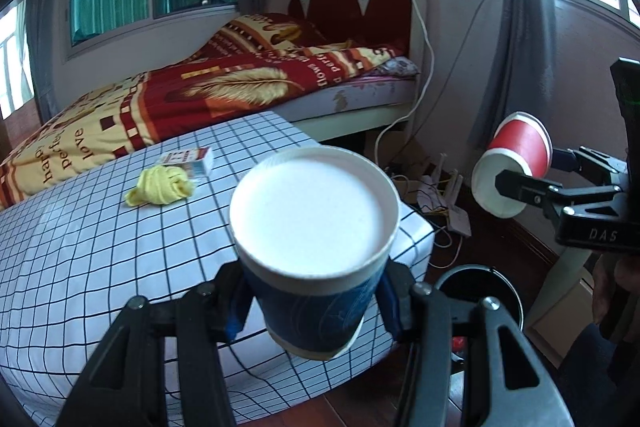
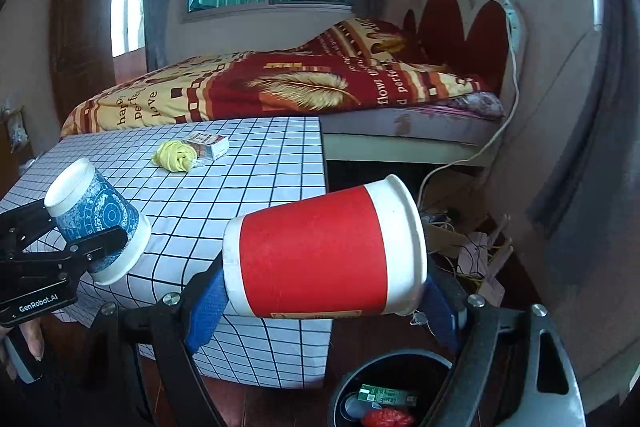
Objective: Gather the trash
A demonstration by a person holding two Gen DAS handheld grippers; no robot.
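Two cups being carried clear of the desk (image 2: 240, 195), left tongs (image 1: 316, 301) gripping the blue cup (image 1: 316, 247) upside down, right tongs (image 2: 324, 301) clamping the red cup (image 2: 324, 251) sideways, bin (image 2: 348, 387) sitting below.

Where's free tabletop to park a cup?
The checked tablecloth is bare over its near half and right side up to the edge. The only clutter sits at the far middle: the yellow cloth against a small box. The floor by the bed is crowded with cables.
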